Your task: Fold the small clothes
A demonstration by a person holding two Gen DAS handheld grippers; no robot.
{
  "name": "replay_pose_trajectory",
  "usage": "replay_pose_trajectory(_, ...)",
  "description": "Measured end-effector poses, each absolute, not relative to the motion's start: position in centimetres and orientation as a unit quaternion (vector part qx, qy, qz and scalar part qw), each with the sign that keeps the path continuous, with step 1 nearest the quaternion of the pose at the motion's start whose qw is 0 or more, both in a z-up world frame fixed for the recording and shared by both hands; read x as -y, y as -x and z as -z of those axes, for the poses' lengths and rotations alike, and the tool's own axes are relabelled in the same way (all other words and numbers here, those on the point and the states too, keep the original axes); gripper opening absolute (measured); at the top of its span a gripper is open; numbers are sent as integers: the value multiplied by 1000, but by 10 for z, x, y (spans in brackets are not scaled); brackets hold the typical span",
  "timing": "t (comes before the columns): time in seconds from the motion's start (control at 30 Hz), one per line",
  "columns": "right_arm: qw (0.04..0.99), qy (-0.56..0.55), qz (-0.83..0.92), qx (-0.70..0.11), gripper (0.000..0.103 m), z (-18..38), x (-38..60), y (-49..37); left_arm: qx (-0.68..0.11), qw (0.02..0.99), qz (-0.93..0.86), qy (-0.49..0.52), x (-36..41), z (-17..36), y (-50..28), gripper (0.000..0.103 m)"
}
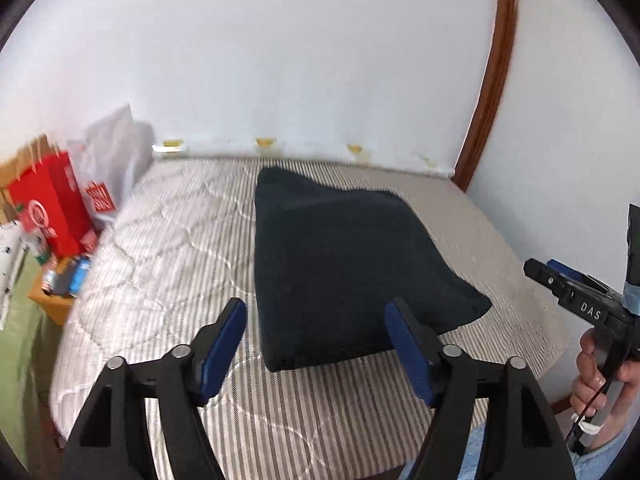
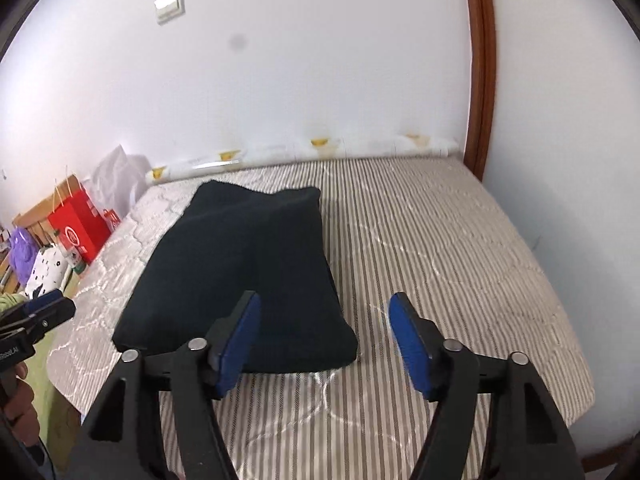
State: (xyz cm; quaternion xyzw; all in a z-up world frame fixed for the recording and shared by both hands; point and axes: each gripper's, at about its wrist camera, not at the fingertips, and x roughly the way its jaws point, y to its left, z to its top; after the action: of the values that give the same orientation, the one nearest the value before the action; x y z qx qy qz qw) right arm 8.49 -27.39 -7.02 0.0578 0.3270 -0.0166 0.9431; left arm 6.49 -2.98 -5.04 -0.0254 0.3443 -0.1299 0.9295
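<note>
A dark navy folded garment (image 1: 344,264) lies flat on the striped mattress (image 1: 168,264), its near edge toward me. My left gripper (image 1: 316,312) hovers above the garment's near left corner, open, with nothing between its blue pads. In the right wrist view the same garment (image 2: 244,272) sits left of centre on the mattress (image 2: 440,248). My right gripper (image 2: 324,308) hangs open above its near right corner, pads apart and touching no cloth. The right gripper (image 1: 538,270) also shows at the right edge of the left wrist view, held by a hand (image 1: 600,384).
A red paper bag (image 1: 52,208) and a clear plastic bag (image 1: 114,152) stand off the mattress's left side, above a small wooden table (image 1: 52,300) with bottles. A white wall runs behind the mattress; a brown wooden frame (image 1: 488,80) rises at the right.
</note>
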Motion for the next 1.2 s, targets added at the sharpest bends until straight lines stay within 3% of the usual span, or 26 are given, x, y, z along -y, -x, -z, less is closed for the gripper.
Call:
replay_pose_trajectory(0.1, 945, -54, 23, -321, 73, 61, 271, -64, -328, 937, 117, 12, 33, 39, -42, 83)
replay_pose_trajectory(0.23, 948, -49, 26, -314, 77, 52, 270, -37, -318, 943, 100, -7, 35, 29, -21, 84)
replay_pose_trajectory(0.3, 951, -49, 32, -304, 91, 49, 272, -24, -311, 945, 95, -6, 35, 25, -15, 86)
replay_pose_trajectory(0.4, 956, -35, 42, -289, 99, 43, 269, -9, -303, 949, 91, -3, 34, 20, -7, 86)
replay_pose_trajectory(1.2, 954, -37, 51, -292, 99, 41, 268, 18, -287, 954, 86, -1, 41, 16, 14, 86)
